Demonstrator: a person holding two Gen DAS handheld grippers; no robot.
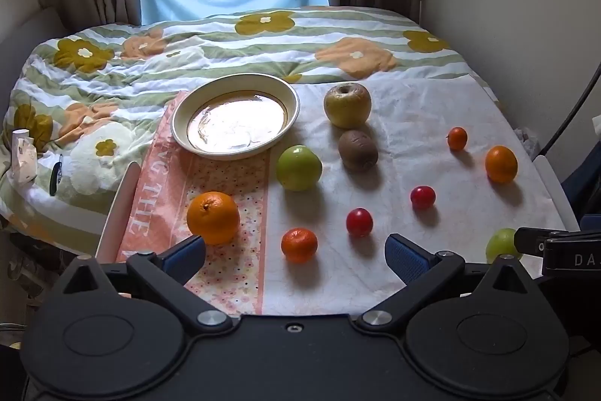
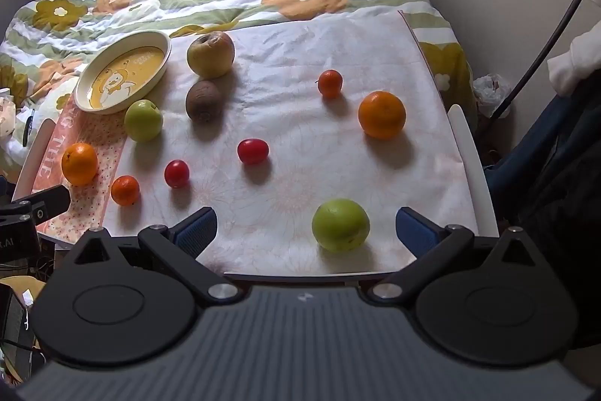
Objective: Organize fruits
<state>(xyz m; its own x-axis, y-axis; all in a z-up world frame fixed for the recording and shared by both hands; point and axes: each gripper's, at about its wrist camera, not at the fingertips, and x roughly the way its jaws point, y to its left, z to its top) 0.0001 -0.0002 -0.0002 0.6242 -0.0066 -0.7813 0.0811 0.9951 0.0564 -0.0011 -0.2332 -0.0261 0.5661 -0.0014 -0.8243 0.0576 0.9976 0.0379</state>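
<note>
1. Your left hand-held gripper (image 1: pixel 295 256) hangs over the near edge of the tabletop (image 2: pixel 338 36) with its blue pads (image 1: pixel 407 256) spread wide and nothing between them.
2. Your right hand-held gripper (image 2: pixel 306 232) is also spread and empty, at the near right edge.
3. The empty cream bowl (image 1: pixel 234 115) sits at the far left, on the pink patterned strip (image 1: pixel 225 183).
4. A large orange (image 1: pixel 213 217) lies on that strip, just beside your left pad; a small mandarin (image 1: pixel 299 245) lies between the left gripper's pads.
5. A green apple (image 1: pixel 299 167) rests just beside the bowl; behind it stand a yellowish apple (image 1: pixel 348 105) and a kiwi (image 1: pixel 358 150), touching or nearly so.
6. Two red fruits (image 1: pixel 359 222) (image 1: pixel 423 197) lie mid-tabletop, apart.
7. Toward the right edge lie a tiny orange fruit (image 2: pixel 330 83) and a bigger orange (image 2: pixel 382 114).
8. A second green apple (image 2: pixel 340 225) sits near the near edge, between your right gripper's pads.
</note>
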